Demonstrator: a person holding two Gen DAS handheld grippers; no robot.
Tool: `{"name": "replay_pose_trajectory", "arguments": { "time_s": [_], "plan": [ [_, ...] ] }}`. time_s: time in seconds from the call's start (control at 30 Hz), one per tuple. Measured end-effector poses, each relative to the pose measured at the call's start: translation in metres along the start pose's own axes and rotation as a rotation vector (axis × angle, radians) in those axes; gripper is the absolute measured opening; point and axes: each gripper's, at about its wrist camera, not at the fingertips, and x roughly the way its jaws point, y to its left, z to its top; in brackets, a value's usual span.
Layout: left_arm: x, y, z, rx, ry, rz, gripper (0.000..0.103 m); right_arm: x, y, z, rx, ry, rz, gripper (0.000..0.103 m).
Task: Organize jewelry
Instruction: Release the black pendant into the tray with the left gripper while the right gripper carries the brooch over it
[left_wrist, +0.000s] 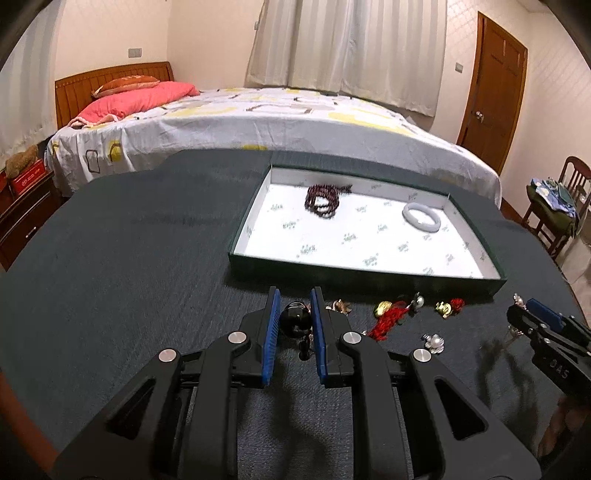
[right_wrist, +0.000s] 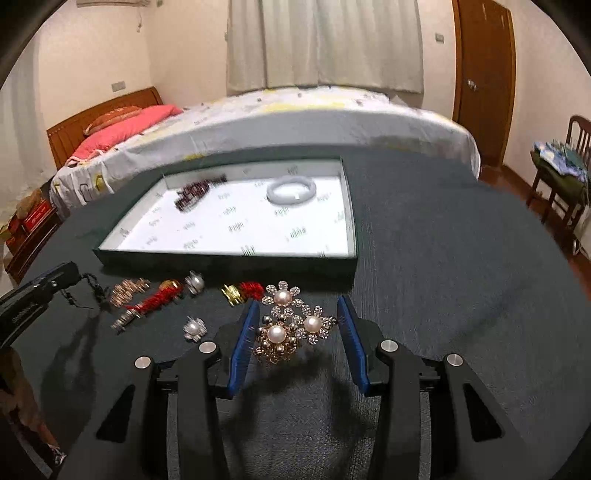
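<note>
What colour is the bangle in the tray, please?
The bangle is pale white, clearest in the right wrist view.

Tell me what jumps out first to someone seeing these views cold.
The white-lined tray on the dark table, holding a dark red bead string and a pale bangle at its far end. Before it, the pearl brooches glitter between the open jaws of the right gripper. The left gripper is shut on a glossy black bead pendant.
</note>
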Motion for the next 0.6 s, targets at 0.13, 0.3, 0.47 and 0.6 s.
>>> {"name": "replay_pose_trajectory", "arguments": {
  "time_s": [0.13,0.3,0.47,0.6],
  "plan": [
    [-0.008,-0.003,0.010,-0.004,-0.030,-0.011,0.017,-0.014,0.004,0.014,-0.008,-0.056,0.013,0.044],
    [-0.011,-0.010,0.026,0.001,-0.059,-0.031,0.017,-0.019,0.005,0.033,-0.009,-0.107,0.025,0.044],
    [-0.004,-0.021,0.048,-0.003,-0.082,-0.067,0.017,-0.018,0.006,0.055,-0.014,-0.159,0.032,0.043],
    [0.005,-0.042,0.074,0.039,-0.134,-0.088,0.017,-0.008,0.007,0.076,-0.025,-0.204,0.026,0.043]
  ]
}}
